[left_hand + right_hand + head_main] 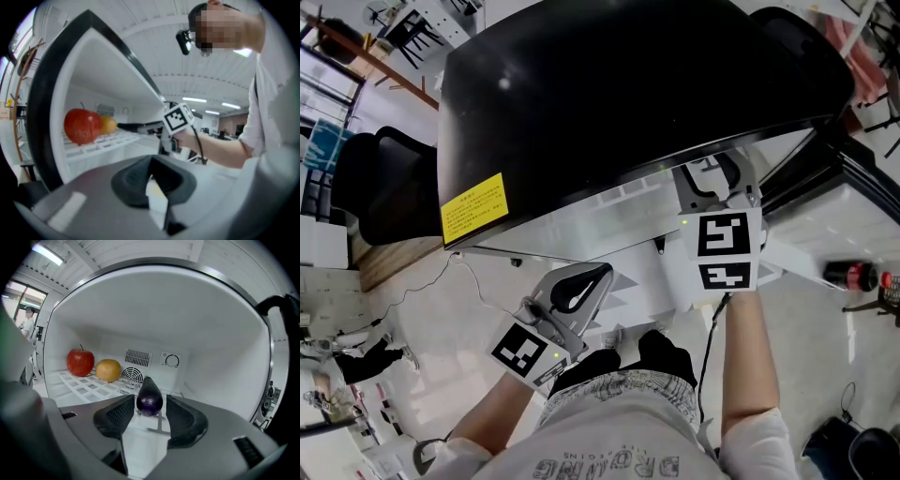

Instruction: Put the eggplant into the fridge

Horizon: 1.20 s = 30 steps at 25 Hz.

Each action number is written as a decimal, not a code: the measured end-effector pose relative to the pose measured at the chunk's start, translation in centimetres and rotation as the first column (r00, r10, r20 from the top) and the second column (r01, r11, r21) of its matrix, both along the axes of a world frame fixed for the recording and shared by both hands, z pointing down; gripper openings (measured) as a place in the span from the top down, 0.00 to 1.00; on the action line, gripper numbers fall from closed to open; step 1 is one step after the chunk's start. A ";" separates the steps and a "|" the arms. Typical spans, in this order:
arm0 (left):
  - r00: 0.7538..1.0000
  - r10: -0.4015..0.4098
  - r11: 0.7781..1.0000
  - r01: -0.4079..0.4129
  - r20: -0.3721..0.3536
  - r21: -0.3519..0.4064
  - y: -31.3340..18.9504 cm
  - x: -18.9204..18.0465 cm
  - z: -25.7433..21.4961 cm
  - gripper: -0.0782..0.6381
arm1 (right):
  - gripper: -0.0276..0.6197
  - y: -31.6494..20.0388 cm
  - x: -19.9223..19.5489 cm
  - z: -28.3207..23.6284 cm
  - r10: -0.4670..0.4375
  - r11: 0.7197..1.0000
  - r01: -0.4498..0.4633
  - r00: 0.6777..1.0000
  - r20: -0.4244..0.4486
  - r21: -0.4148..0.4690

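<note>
Right gripper view tells you pretty much everything here. The eggplant [149, 398] is already inside the fridge [225, 366], looks to be lying on the white wire shelf [84, 387] with its fat purple end toward the camera and the narrow end pointing at the back wall. The right hand-held gripper [150, 405] has its jaws spread on either side of it, and as far as I can see the pads aren't squeezing it. My read is the eggplant has been let go and the shelf is carrying it.

It makes sense where it sits, too. There's an apple [80, 362] and an orange [108, 370] parked at the back left of the same shelf, so the eggplant went into the free middle strip, well apart from both, in front of the vent.

The left hand-held gripper [151, 180] is pressed together with nothing in it and hangs outside the fridge, lower and off to the side. I'd guess it's just being kept out of the way, since this is a one-handed job.

From the head view you mostly get the fridge's black top [628, 94], with the right arm reaching in under it.

Task looks basically done to me. What's left is backing the right gripper straight out without nudging the eggplant, since a round thing on wire bars could roll.
</note>
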<state>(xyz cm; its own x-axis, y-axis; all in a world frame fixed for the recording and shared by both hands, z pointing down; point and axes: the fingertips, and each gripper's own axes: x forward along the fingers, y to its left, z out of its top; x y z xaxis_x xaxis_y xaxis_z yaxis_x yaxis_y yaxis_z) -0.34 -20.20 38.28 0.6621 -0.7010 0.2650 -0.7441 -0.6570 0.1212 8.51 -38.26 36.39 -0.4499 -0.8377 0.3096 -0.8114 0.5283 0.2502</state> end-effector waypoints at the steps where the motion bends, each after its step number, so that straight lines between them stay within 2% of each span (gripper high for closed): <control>1: 1.000 0.001 1.000 -0.001 -0.001 0.002 0.1 0.0 -0.1 0.88 | 0.64 0.2 0.0 -0.2 0.001 1.000 -0.001 1.000 0.002 0.003; 12: 1.000 0.022 0.999 -0.021 -0.018 0.028 1.7 -0.3 -1.7 0.88 | 0.64 3.1 0.4 -2.3 0.017 1.000 -0.018 0.999 0.030 0.024; 30: 0.995 0.079 0.992 -0.072 -0.058 0.107 5.6 -2.2 -5.5 0.88 | 0.83 11.7 -0.1 -5.1 0.073 0.993 -0.076 0.997 0.034 0.094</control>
